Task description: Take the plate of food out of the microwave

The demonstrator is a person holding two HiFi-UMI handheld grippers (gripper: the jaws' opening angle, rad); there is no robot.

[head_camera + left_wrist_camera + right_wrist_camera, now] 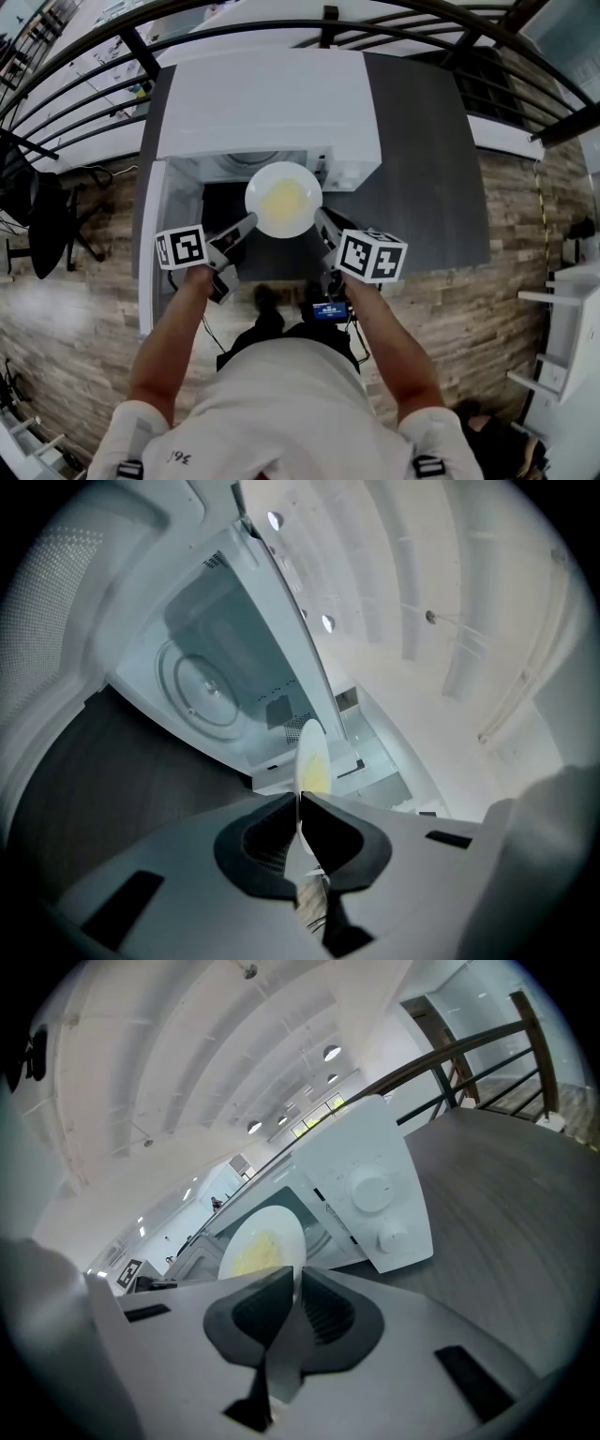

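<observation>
the left gripper (pixel 249 220) and right gripper (pixel 320 217) each clench their jaws on opposite rims of the white plate of yellow food (pixel 284 199), held at the open microwave (pixel 272 112) mouth above the counter (pixel 431 169).

I saw a dark grey table (pixel 427 169) standing on a wood-plank floor (pixel 506 291). A white microwave (pixel 272 112) sat directly on its left half, pushed toward the far edge with its two control knobs on the right. The microwave's door (pixel 155 244) stood open at the left, reaching out past the table's near edge.
</observation>
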